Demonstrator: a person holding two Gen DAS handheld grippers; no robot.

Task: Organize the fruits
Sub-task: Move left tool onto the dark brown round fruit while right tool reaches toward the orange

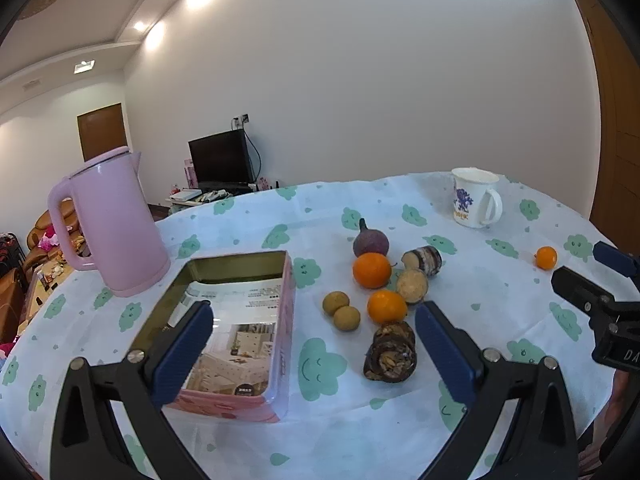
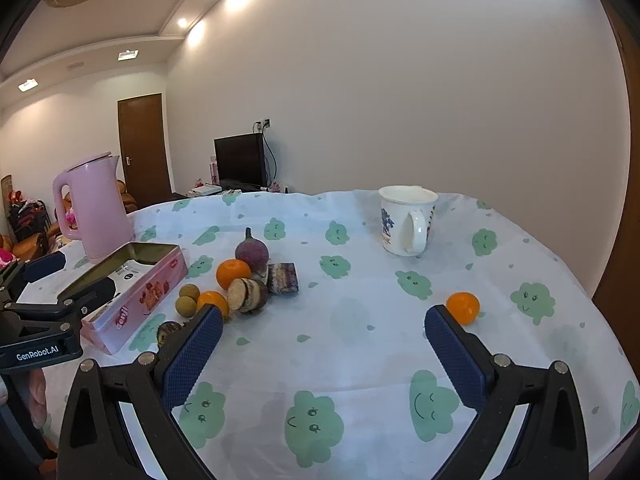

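An open pink tin box (image 1: 236,332) lies on the table, also in the right wrist view (image 2: 136,288). Beside it is a heap of fruit: a purple fruit (image 1: 370,241), two oranges (image 1: 372,270) (image 1: 387,306), two small brown longans (image 1: 341,309), and cut brown pieces (image 1: 391,353). One small orange (image 1: 546,257) sits apart at the right, near the right finger in the right wrist view (image 2: 463,307). My left gripper (image 1: 314,344) is open and empty above the box and heap. My right gripper (image 2: 322,344) is open and empty above bare cloth.
A pink kettle (image 1: 110,224) stands behind the box at the left. A white mug (image 2: 406,220) stands at the back right. The round table has a white cloth with green clouds (image 2: 320,420); its edge curves close on the right.
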